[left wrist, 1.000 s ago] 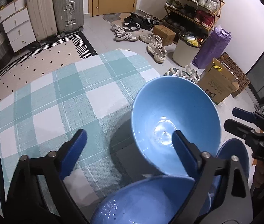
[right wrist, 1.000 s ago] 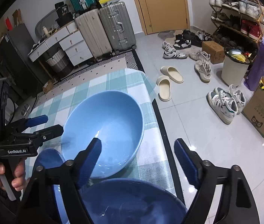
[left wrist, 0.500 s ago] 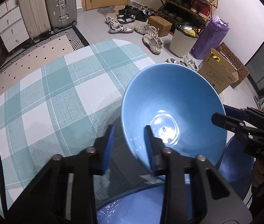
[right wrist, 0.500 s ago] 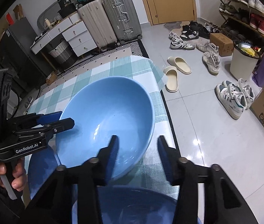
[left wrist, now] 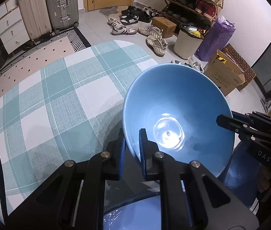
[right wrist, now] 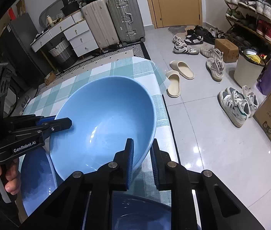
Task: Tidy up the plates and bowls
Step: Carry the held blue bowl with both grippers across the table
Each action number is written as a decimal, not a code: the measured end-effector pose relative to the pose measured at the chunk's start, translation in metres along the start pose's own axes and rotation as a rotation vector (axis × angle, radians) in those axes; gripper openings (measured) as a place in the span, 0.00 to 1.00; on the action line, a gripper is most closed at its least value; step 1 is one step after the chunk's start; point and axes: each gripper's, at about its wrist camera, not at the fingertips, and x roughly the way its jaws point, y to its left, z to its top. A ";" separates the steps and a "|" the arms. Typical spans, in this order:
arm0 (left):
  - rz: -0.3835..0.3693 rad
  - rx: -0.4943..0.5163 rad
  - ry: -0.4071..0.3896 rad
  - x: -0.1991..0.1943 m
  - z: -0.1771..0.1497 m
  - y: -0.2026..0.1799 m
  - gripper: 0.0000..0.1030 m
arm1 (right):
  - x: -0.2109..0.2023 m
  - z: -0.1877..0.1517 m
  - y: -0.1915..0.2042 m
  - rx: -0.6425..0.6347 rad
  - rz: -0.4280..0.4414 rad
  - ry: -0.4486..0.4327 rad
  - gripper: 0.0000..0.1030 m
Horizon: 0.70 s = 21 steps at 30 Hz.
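Observation:
A large light-blue bowl [left wrist: 177, 115] is held tilted above the checked tablecloth [left wrist: 58, 99] by both grippers. My left gripper [left wrist: 131, 143] is shut on its near rim. My right gripper [right wrist: 142, 153] is shut on the opposite rim of the same bowl [right wrist: 104, 122]. Each gripper shows in the other's view, the right one [left wrist: 231, 120] and the left one [right wrist: 58, 122]. A second blue bowl [left wrist: 131, 214] lies below the fingers, also seen in the right wrist view [right wrist: 141, 212]. A darker blue plate [right wrist: 35, 178] lies under the lifted bowl.
The table edge [right wrist: 166, 103] runs close to the bowl, with tiled floor beyond. Slippers [right wrist: 175, 80], sneakers [right wrist: 235, 105], a cardboard box [left wrist: 223, 74], a bin [left wrist: 187, 42], a shoe rack and suitcases [left wrist: 47, 5] stand around the room.
Both grippers closed from wide open onto the rim of the light-blue bowl. The bowl has risen and tilted off the table.

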 end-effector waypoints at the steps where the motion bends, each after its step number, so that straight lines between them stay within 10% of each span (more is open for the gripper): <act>1: -0.001 0.000 0.000 -0.001 0.000 -0.001 0.10 | 0.000 0.000 0.000 0.000 -0.002 0.000 0.17; 21: -0.005 0.034 -0.064 -0.014 0.011 -0.022 0.10 | -0.018 0.002 -0.009 0.005 -0.047 -0.071 0.17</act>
